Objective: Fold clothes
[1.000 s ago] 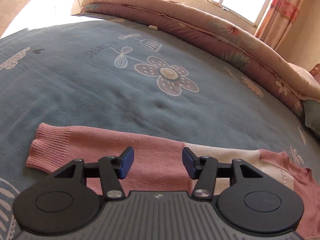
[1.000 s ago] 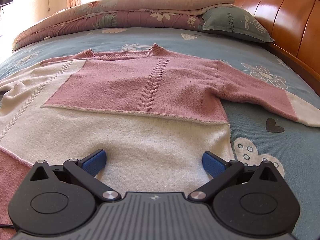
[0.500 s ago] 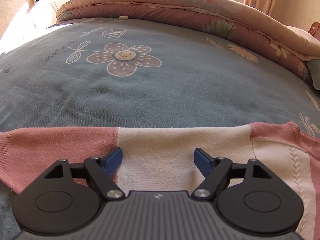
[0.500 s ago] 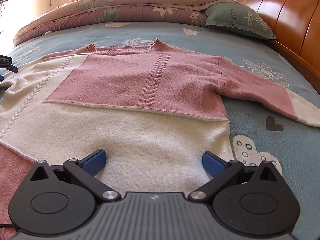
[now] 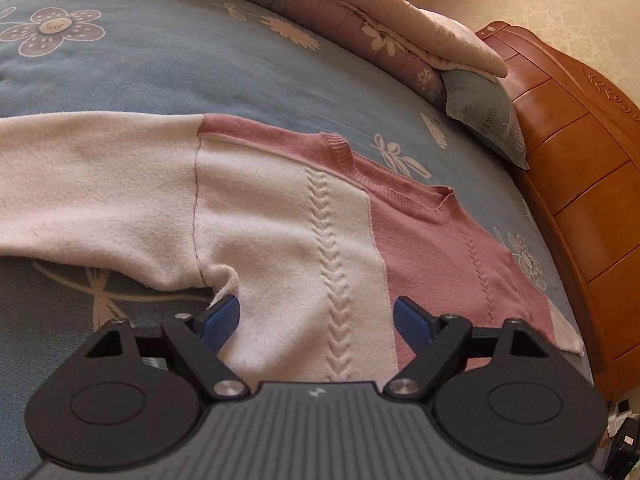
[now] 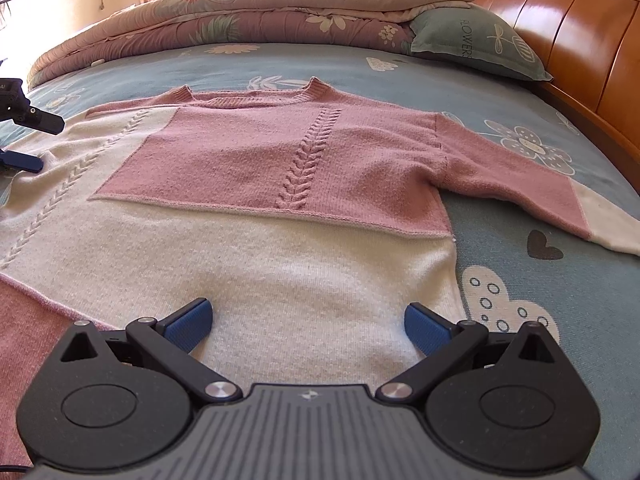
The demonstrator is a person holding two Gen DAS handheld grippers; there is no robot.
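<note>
The sweater (image 6: 256,208) lies spread flat on the bed (image 6: 540,300), front up, neck toward the quilt (image 6: 248,12) and sleeves out to both sides — pink chest panel, cream lower half. The left tool (image 5: 316,320) hovers at the sweater's armpit, where the cream sleeve (image 5: 92,184) meets the body; its jaws have just been opening and stand wide apart, released, with cream knit lying under the gap but nothing pinched. One blue pad (image 5: 219,318) sits just beside a small upturned fold of fabric at the seam. The right tool (image 6: 308,326) waits over the cream hem near the sweater's right edge — jaws spread wide, gripping nothing. A pillow (image 6: 472,40) rests against the wooden headboard (image 6: 568,32), well apart from the sweater.
</note>
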